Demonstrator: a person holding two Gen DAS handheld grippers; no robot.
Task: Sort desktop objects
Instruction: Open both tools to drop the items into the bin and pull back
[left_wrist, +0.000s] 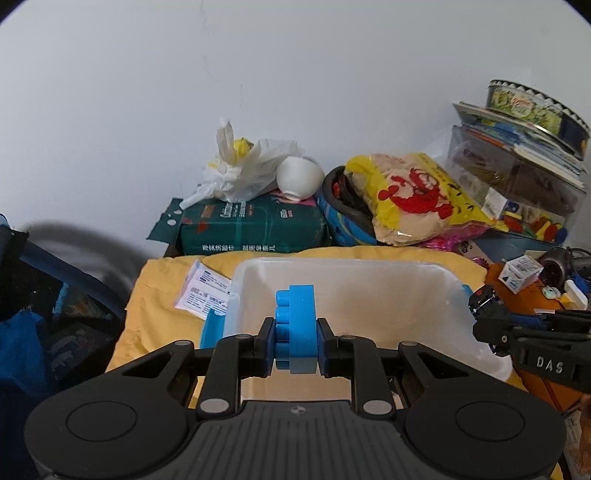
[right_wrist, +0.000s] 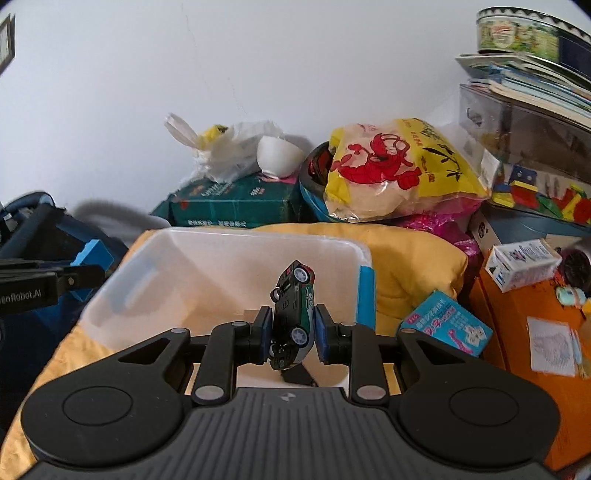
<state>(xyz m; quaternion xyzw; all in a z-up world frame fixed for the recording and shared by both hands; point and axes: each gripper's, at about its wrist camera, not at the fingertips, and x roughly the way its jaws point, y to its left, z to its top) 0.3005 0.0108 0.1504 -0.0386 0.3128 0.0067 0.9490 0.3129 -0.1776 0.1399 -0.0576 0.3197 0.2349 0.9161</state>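
While the left tool (left_wrist: 295, 345) is clamped on a bright blue studded plastic building block (left_wrist: 297, 328), the block stands on end between its fingers, studs facing left, held above the near part of a translucent white plastic storage bin (left_wrist: 424, 288) with blue side latches. The bin sits on a yellow cloth (left_wrist: 155, 295) straight ahead of this tool, and a white printed paper packet (left_wrist: 207, 293) lies on the cloth just left of the bin. The right tool (right_wrist: 290, 332) is closed on a small dark green and black toy car (right_wrist: 293, 314), gripped by its sides and tipped nose-up, with its wheels toward the right finger, over the near edge of the same bin. To the right of that tool, beside the bin, a light blue printed carton (right_wrist: 447, 323) rests on the cloth. Beyond both tools, a dark green package (left_wrist: 251, 229) and a yellow bag with red print (left_wrist: 413, 195) lean near the wall.
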